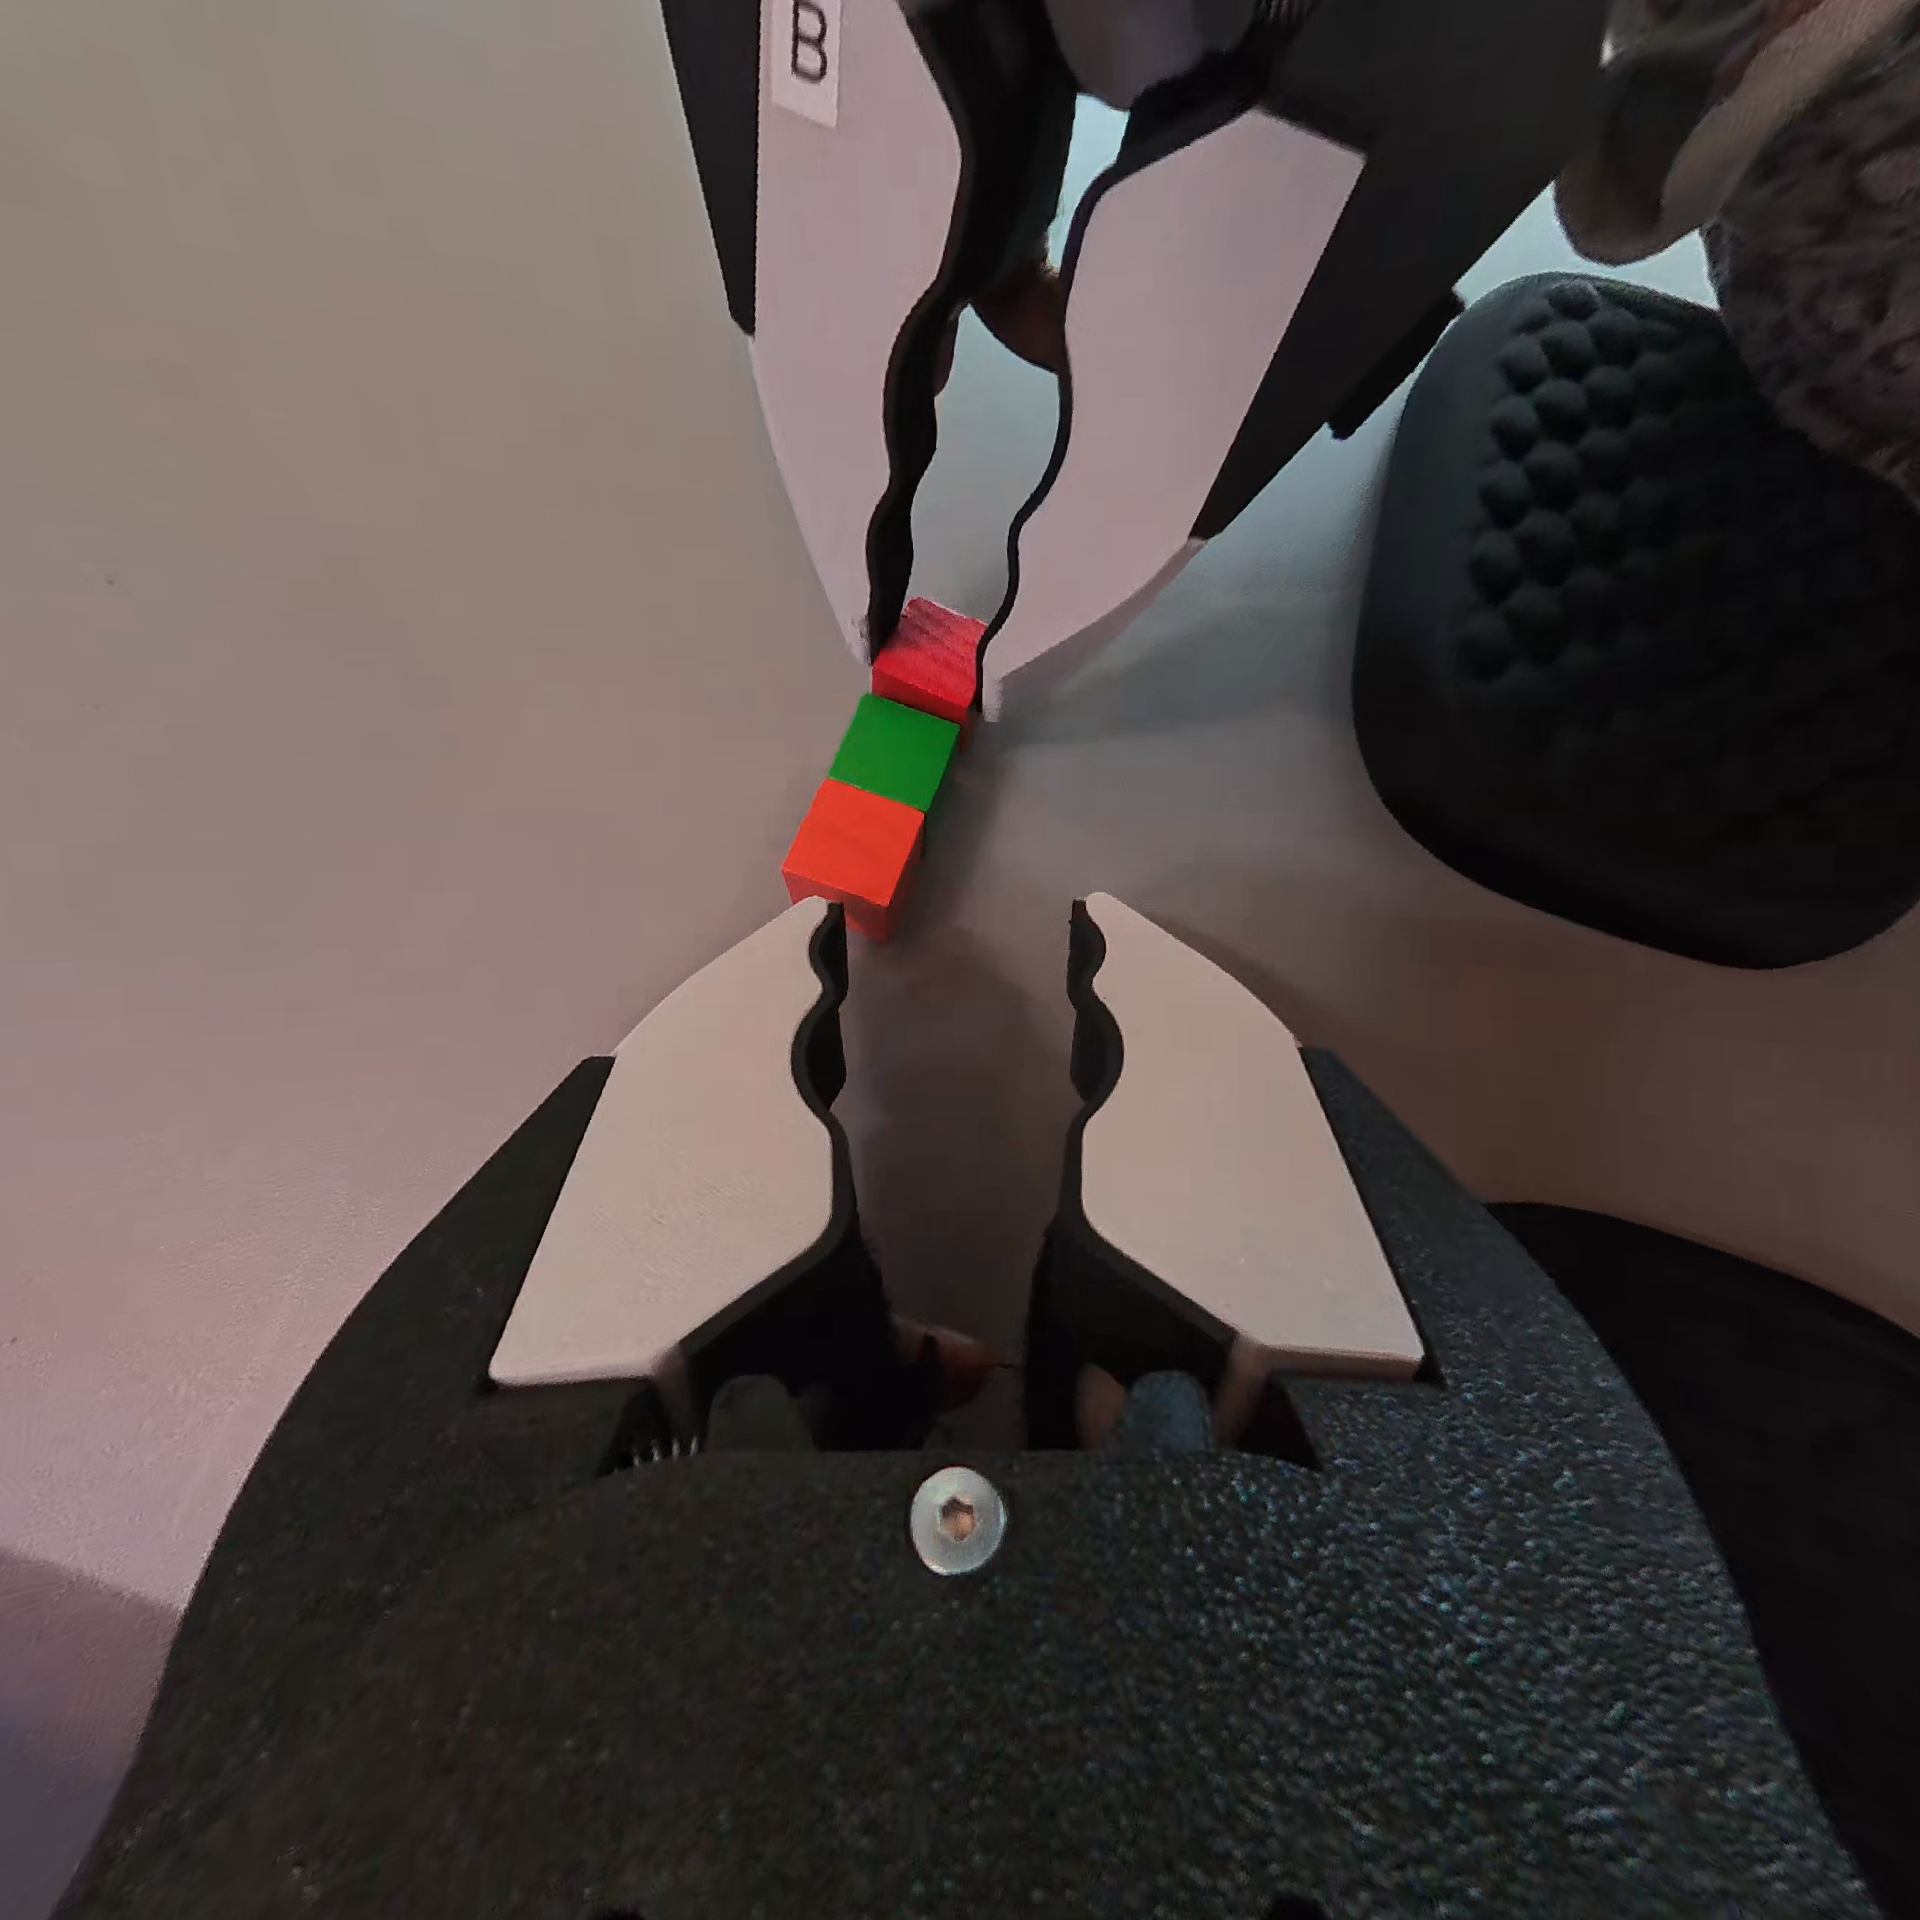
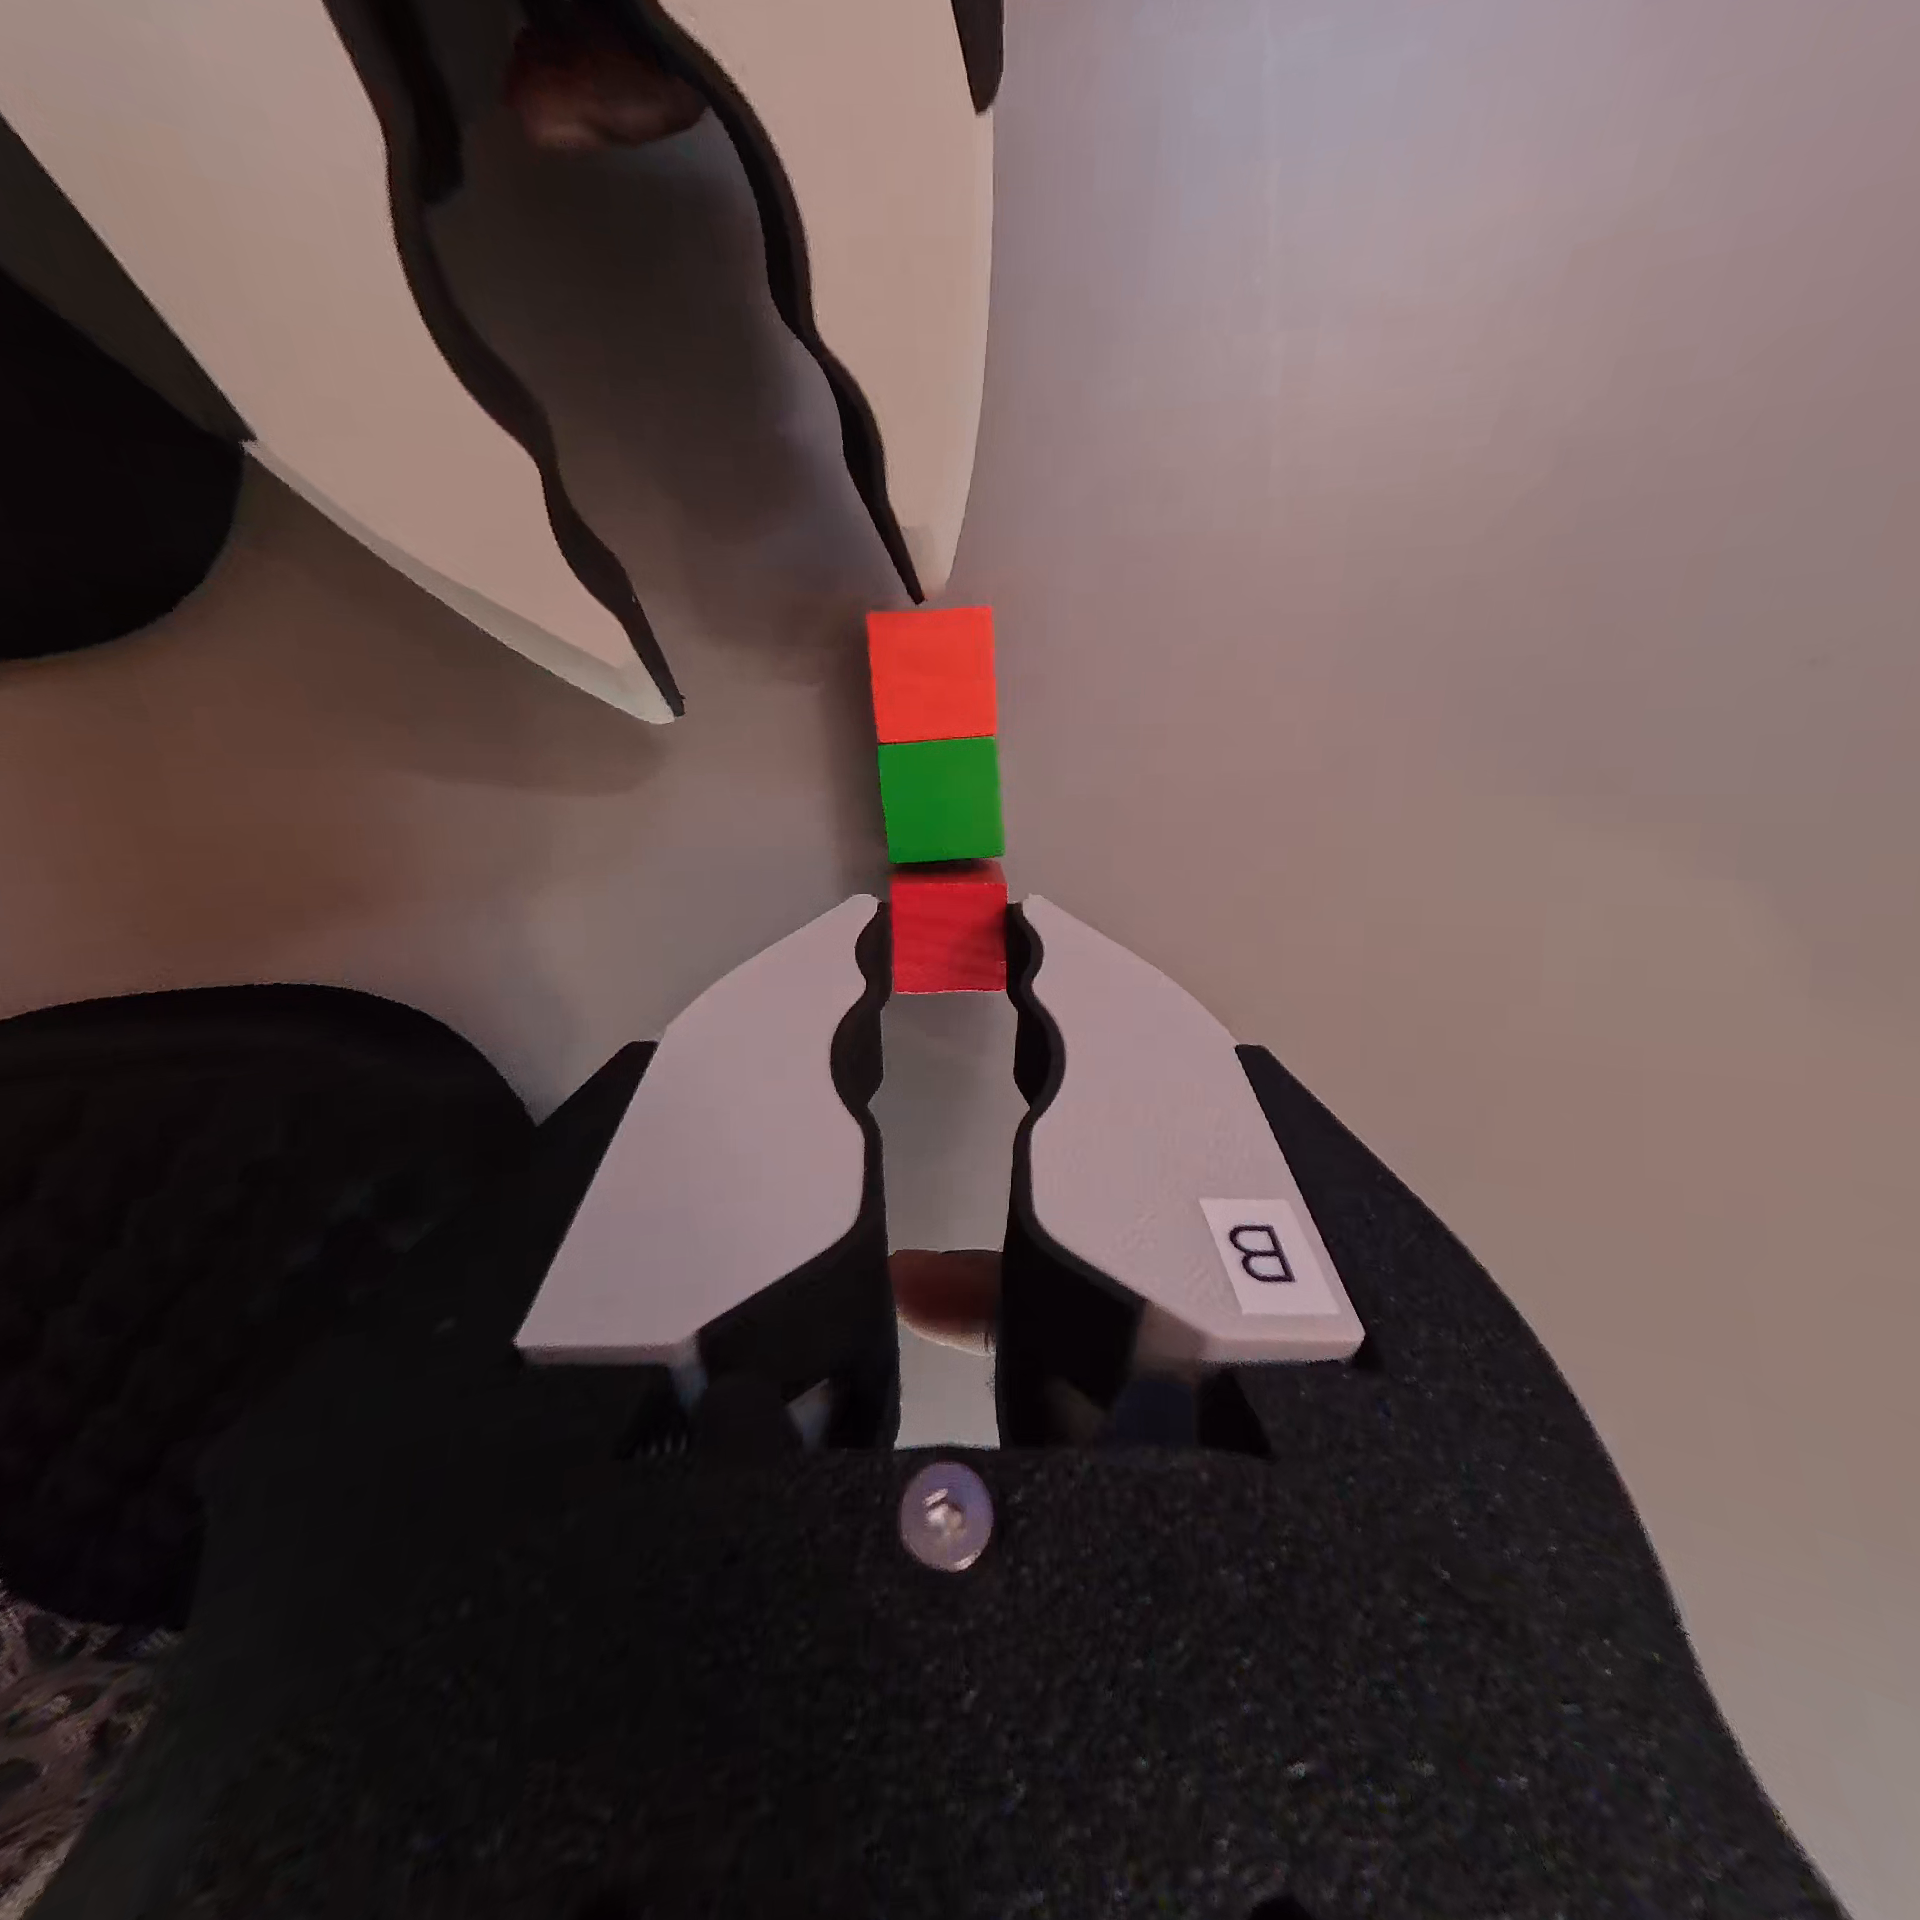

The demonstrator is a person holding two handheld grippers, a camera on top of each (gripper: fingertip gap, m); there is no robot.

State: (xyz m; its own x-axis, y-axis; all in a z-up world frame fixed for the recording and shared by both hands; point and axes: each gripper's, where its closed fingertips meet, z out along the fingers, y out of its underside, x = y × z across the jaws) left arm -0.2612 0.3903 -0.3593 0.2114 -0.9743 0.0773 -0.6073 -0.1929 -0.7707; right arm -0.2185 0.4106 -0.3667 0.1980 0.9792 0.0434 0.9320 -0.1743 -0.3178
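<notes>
Three small cubes lie in a row on a pale table (image 1: 312, 623): an orange cube (image 1: 857, 854), a green cube (image 1: 896, 750) and a red cube (image 1: 930, 657). My left gripper (image 1: 954, 909) is open and empty, its left fingertip just beside the orange cube. My right gripper (image 2: 948, 902) is shut on the red cube (image 2: 948, 933), which sits close against the green cube (image 2: 940, 798); the orange cube (image 2: 932, 673) lies beyond it. The right gripper also shows across the row in the left wrist view (image 1: 928, 649), and the left gripper shows in the right wrist view (image 2: 795, 655).
A black padded rest with a bumpy top (image 1: 1642, 623) lies to the right of the cubes in the left wrist view, and it shows at the lower left of the right wrist view (image 2: 208, 1195). A patterned sleeve (image 1: 1818, 260) is at the upper right.
</notes>
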